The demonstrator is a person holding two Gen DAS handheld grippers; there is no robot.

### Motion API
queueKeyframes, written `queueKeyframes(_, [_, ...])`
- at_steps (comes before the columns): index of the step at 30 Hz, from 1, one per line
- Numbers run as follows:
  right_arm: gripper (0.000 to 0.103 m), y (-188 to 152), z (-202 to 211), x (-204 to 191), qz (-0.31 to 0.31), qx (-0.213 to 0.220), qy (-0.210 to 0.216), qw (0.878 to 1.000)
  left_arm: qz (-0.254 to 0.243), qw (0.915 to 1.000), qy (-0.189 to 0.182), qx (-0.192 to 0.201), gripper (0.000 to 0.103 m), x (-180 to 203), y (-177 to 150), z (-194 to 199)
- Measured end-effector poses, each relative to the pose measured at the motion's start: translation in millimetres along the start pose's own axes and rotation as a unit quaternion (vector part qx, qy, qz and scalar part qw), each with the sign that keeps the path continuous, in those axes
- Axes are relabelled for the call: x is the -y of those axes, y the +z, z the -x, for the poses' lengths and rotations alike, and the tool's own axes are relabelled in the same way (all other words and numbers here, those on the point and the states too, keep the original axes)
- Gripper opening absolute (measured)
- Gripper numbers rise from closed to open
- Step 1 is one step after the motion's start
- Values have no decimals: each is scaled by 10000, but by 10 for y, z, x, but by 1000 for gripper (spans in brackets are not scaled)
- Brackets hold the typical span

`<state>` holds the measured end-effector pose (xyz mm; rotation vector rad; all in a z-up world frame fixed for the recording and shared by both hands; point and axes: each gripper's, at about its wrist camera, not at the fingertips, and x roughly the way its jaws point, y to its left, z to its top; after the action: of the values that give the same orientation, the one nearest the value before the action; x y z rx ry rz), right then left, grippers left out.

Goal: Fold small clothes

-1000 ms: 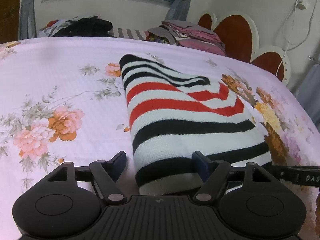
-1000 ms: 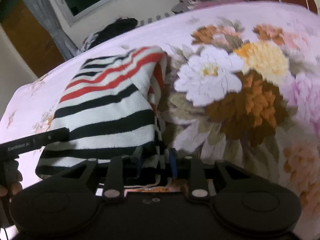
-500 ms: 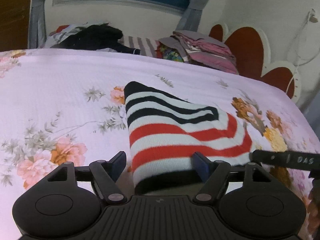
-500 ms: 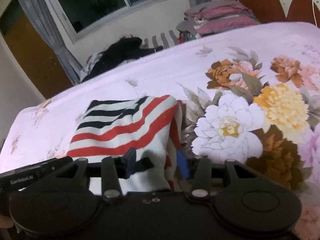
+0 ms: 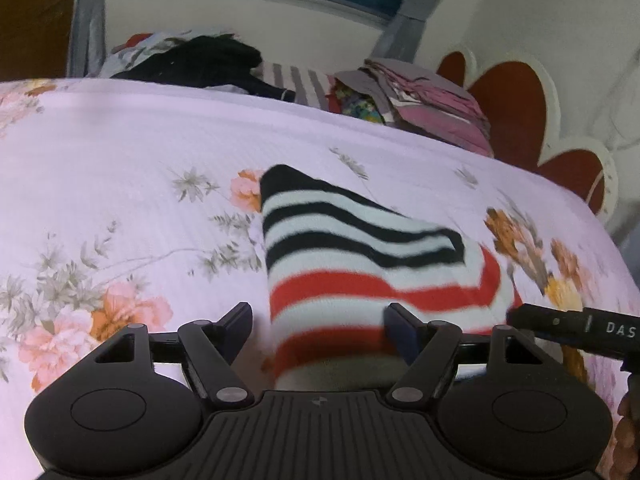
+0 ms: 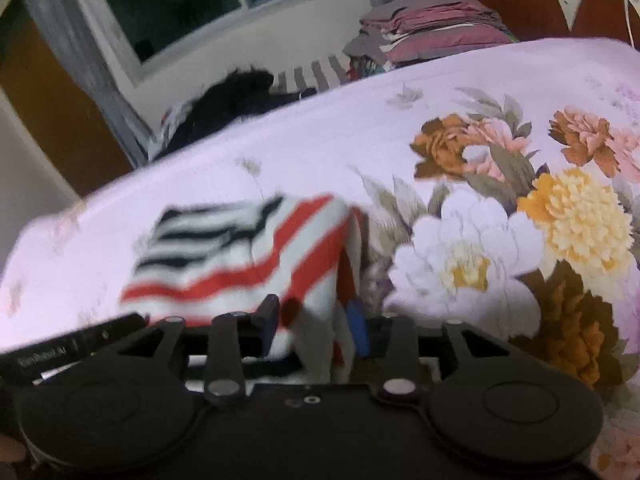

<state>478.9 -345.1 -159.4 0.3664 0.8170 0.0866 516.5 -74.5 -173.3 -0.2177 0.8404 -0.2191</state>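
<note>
A wide bed (image 5: 120,152) under a pale pink floral sheet fills both views, with a window and a scalloped red headboard (image 5: 516,108) at the far side and piles of other clothes (image 5: 420,100) along the far edge. On the near part of the sheet lies the striped garment (image 5: 360,248), a knit in black, white and red bands, already doubled over so one layer crosses the other at a slant. It looks soft, light and limp, likely to sag and slide off its own fold, so the best hold is probably a hemmed edge or corner where layers stack, pinched through all layers at once. The left gripper (image 5: 318,330) slants down towards the bed, jaws spread wide, straddling the garment's near left end without pressing it. The right gripper (image 6: 316,320) slants down likewise at the near right edge; its jaws have just been opening, cloth stands between them, and blur leaves it unclear whether the pads press on it.
</note>
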Motion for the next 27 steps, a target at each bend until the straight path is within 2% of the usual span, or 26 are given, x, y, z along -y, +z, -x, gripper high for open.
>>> queueKeyframes(3, [42,126,-159,26,-74,-56,-102,9999,51,10000,84,18,73,-29,69,-109])
queueKeyframes(9, [43,256,-490,149,-634,-248,31,9977,35,9999,32,-112,73,-22,122,-300])
queueKeyframes(12, [30,257,-522,134,-570,-121,-10,9983,-3,9999,79,-129,73,-2,139,-367])
queueKeyframes(14, [16,247,-480,93,-422,10,-54,9991,-6,9999,94,-137,73,5,145,-401])
queueKeyframes(17, [13,204,-424,26,-67,199,-287,9994,-36,9999,92,-141,73,10,143,-438])
queueKeyframes(19, [12,170,-498,39,124,132,-529,9984,-88,9998,102,-157,74,18,122,-485])
queueKeyframes(20, [12,157,-546,70,70,28,-512,9987,-103,9997,129,-161,78,21,111,-499])
queueKeyframes(23, [14,183,-543,64,109,-10,-502,9987,-58,9997,145,-178,78,3,123,-512])
queueKeyframes(27, [24,221,-517,43,164,-46,-589,9981,-67,9997,155,-181,79,9,134,-500])
